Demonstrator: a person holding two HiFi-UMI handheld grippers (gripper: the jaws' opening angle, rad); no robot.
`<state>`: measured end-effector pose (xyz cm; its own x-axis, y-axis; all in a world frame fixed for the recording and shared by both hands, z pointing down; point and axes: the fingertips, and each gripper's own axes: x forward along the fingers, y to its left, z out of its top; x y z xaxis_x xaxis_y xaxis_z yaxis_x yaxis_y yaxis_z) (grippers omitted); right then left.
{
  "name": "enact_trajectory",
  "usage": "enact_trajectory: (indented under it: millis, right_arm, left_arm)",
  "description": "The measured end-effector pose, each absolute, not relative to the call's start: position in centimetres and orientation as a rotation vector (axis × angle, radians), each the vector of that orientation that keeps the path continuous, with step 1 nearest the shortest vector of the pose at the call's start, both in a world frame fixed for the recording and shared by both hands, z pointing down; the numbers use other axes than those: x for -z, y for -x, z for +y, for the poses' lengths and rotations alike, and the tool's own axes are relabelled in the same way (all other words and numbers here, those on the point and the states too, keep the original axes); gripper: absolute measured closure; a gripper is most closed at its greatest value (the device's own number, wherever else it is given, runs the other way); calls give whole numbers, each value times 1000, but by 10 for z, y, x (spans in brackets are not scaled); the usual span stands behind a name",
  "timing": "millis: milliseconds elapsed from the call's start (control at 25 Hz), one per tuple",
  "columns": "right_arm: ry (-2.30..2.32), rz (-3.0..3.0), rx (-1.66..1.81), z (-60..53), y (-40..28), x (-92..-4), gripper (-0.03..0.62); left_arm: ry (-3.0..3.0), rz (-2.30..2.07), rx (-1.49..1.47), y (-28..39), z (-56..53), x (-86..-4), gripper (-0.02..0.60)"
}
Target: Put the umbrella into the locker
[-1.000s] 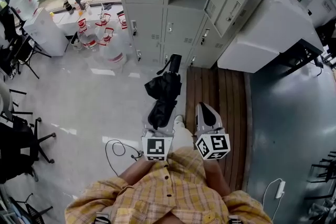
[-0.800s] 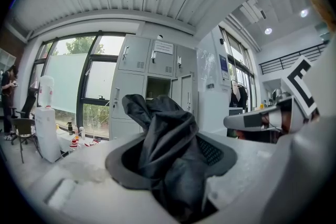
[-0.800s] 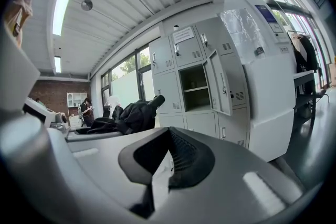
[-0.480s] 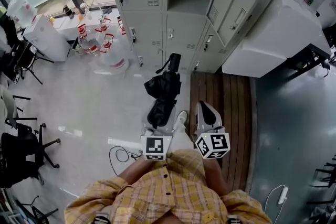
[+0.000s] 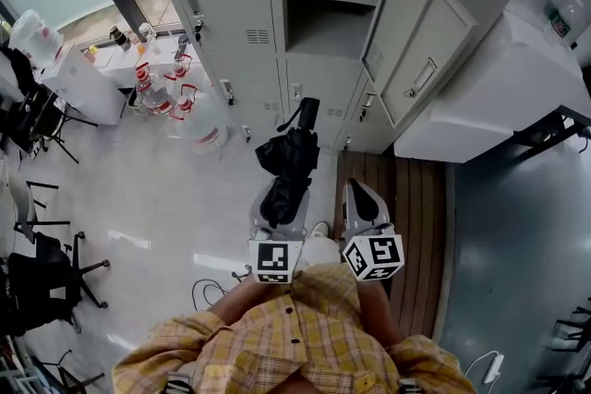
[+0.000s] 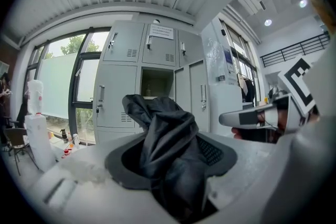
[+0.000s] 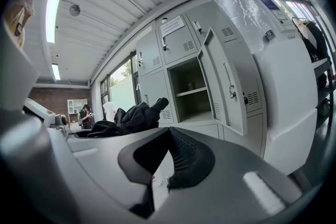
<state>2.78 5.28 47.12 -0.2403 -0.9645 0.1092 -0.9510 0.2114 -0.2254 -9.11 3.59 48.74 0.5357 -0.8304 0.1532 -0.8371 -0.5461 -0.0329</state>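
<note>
In the head view, the person's plaid shirt (image 5: 295,341) is filling the bottom of the frame, and both grippers are reaching up from it toward the centre. The left gripper (image 5: 277,209) is clenching the folded black umbrella (image 5: 288,157), which is sticking out past its jaws toward the locker (image 5: 231,5) across the top of the frame. The umbrella is hanging in the air in front of the lockers, below the open compartment (image 5: 325,14) and outside it. The compartment's door (image 5: 414,46) is swinging out to the right. The right gripper (image 5: 362,191) is riding just beside the left one, above a wooden platform (image 5: 406,198). Water bottles (image 5: 180,92) are standing at the upper left.

In the left gripper view, the jaws are pressing on the umbrella's crumpled dark fabric (image 6: 163,128) at lower centre, so the left gripper (image 6: 170,157) is grasping it. The open compartment (image 6: 156,84) is showing behind, mid-frame, and the right gripper (image 6: 252,118) is poking in from the right edge.

In the right gripper view, the right gripper (image 7: 169,135) is holding nothing, its jaws drawn together at the tips. The umbrella (image 7: 134,115) is showing at centre left, in front of the open compartment (image 7: 191,92).
</note>
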Motion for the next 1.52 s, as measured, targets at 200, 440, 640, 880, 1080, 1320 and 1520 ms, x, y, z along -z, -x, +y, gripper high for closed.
enact_trajectory:
  millis: [200,440,640,880,1080,1320,1520]
  right_arm:
    - [1857,2426,374,2,-50,-459,595]
    - [1807,2472,366,-45,-73,-452,595]
    - [1753,2500,355,-72,-87,-450,595]
    - [1709,2519,344,-83,-94,-447,595]
    - [1696,2527,343,-90,-95,-447,595]
    - [1703,2539,353,-98,-97,-455,595]
    - [1712,2551,368,-112,-93,-456,595]
  left_arm:
    - [-2701,-1505,-239,67,-11,-476,344]
    - [-2686,-1538,-248,41,-53,-470,344]
    - [-2671,-1570,-258,24,-74,-473,344]
    - [-2673,-1593,-285,12,-84,-471,342]
    - [-2664,-1607,-289,10,-92,-470,342]
    - [-2649,-1605,-297,8,-103,-476,342]
    - [-2645,-1588,-294,9,-117,-477,342]
